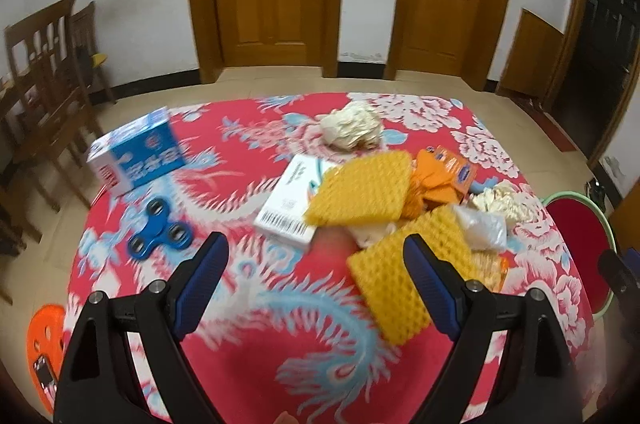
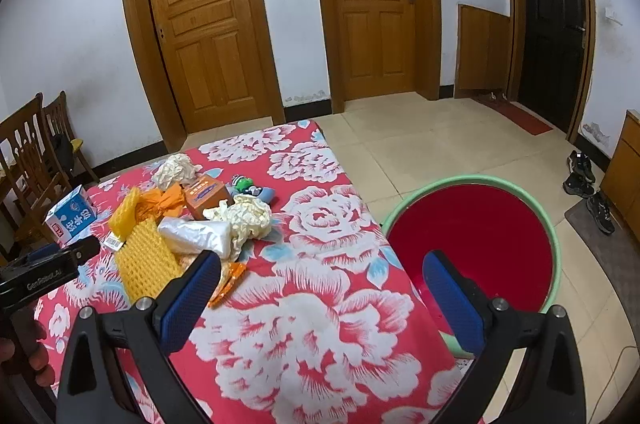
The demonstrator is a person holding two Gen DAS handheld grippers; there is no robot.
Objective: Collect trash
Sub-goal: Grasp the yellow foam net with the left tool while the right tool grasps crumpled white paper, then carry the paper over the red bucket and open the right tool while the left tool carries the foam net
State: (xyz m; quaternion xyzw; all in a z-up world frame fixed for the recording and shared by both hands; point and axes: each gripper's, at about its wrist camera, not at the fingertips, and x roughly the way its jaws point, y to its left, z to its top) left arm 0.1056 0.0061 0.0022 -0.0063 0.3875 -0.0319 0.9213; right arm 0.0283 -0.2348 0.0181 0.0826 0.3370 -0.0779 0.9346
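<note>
Red floral cloth covers the counter (image 2: 320,324), w/ the trash heaped mid-counter toward the right edge: two yellow foam nets (image 1: 362,187), a crumpled cream paper wad (image 2: 244,216), a clear plastic bag (image 2: 196,234), an orange wrapper (image 2: 228,280), orange packaging (image 1: 440,179) and a white barcode box (image 1: 290,207). A second paper wad (image 1: 352,123) lies nearer the far edge. Off by the left edge sit a blue-white carton (image 1: 136,155) and a blue fidget spinner (image 1: 160,234), apart from the pile, so prob. not trash, though that's a guess.

A red basin w/ green rim (image 2: 476,228) stands on the floor just beside the counter's right edge; it looks like the drop point, set low so stuff can be swept or dropped in. No trash shows inside it.

Left hand-held gripper (image 1: 316,272) hovers over the near part of the counter, jaws spread wide, nothing between them; the nearer yellow net is just beside its right finger, likely first pick. Right hand-held gripper (image 2: 324,288) is likewise wide apart and empty, hanging over the right edge btw the pile and the basin. Left view is motion-blurred, so fine detail there is unsure.

Task looks barely started: whole pile still on the counter.
</note>
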